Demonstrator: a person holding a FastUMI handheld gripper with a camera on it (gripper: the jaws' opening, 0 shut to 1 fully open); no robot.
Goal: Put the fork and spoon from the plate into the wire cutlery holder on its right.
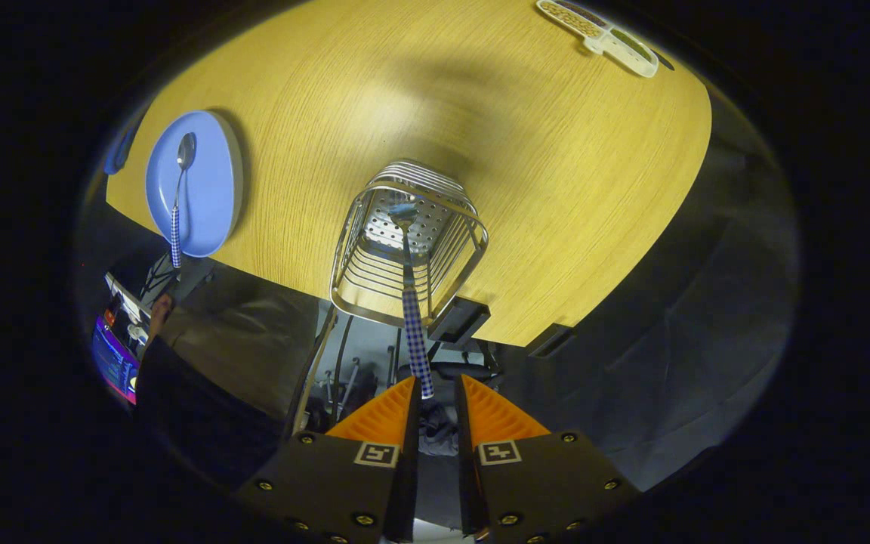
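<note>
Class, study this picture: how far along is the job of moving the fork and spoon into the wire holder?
Done: the fork stands with its head inside the wire cutlery holder. In hand: the gripper has its fingers set apart either side of the fork's handle end; whether they touch it is unclear. Left: the spoon lies on the blue plate.

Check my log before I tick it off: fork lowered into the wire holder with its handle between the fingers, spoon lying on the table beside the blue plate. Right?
One slip: the spoon lies on the blue plate, not beside it, as the gripper view shows. The fork does stand in the wire holder, its handle between the fingers of the gripper.
</note>
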